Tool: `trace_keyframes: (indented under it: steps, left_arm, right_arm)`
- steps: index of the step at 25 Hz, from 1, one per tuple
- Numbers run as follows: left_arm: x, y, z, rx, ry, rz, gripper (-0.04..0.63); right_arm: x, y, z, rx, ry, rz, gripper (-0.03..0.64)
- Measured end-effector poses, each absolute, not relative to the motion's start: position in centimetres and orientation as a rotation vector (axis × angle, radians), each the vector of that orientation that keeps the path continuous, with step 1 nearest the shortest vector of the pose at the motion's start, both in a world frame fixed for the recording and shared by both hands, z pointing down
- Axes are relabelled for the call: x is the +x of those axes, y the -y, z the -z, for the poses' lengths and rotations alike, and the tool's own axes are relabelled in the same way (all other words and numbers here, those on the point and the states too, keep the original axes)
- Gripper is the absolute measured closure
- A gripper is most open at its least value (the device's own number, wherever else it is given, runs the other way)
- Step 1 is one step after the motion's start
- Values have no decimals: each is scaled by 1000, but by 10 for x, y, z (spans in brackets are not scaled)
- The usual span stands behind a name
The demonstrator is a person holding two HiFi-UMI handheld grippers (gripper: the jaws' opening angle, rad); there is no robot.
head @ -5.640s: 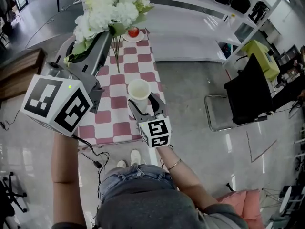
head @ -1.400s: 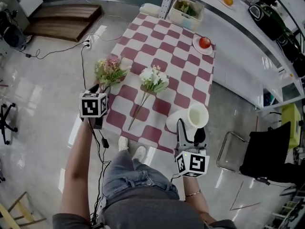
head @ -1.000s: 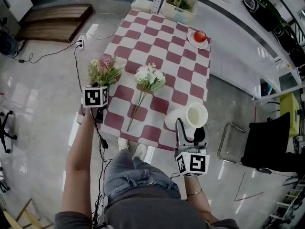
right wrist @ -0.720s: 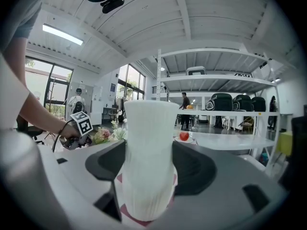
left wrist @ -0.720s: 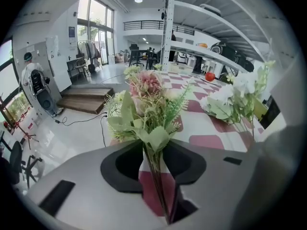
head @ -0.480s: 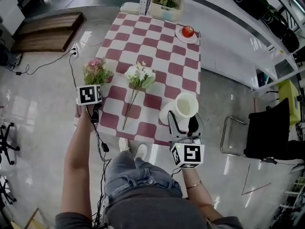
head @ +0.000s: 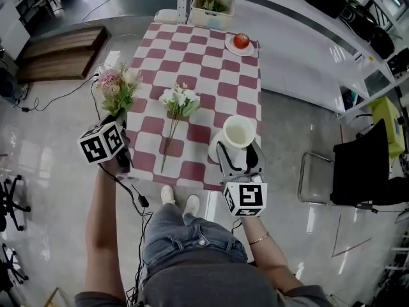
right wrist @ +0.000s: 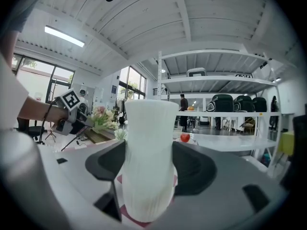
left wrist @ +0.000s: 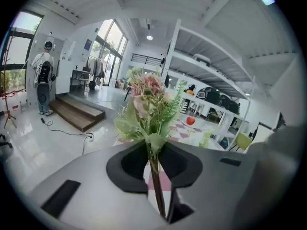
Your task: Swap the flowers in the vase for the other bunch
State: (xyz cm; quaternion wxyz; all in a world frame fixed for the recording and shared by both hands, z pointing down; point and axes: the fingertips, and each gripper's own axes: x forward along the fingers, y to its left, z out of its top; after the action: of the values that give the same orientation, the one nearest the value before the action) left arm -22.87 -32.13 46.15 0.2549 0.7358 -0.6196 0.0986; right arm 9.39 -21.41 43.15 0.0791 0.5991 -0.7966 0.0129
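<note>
Left tool [left wrist: 154, 150]: jaws closing, pads on the stem of the pink bunch [head: 115, 85]. The stem runs up between them and the blooms fan out just past the tips. The tool tilts a little downward and holds the bunch in the air at the left edge of the checked surface [head: 211, 62], blooms pointing away from the person.

Right tool [head: 238, 155]: jaws wide, clamped round the lower body of the white ribbed vase [head: 239, 132], with a pad against each side. The tool sits roughly level. The vase stands upright at the near right corner of the surface, mouth up.

White bunch [head: 179, 99]: lies flat mid-surface between the two tools, touching neither. Its blooms point to the far end and its long stem trails toward the near edge.

Far right corner of the surface: a red fruit on a small plate [head: 241, 41]. Just beyond the far end is a white bin with greenery [head: 213, 2].

On the floor, a wooden platform [head: 61, 53] is off to the left and a black chair [head: 364, 171] off to the right.
</note>
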Motion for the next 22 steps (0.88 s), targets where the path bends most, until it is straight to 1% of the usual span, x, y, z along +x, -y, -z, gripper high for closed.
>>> trace_keyframes:
  steps: [8,22]
  left_arm:
    - [-161,314,-363,2266,1559,-42,525]
    - [-23,290,-254,2609,1190,242,525]
  right_arm:
    - [93,214,-432,1792,2394,-44,305]
    - [93,210,-433,1800,2402,-41,305]
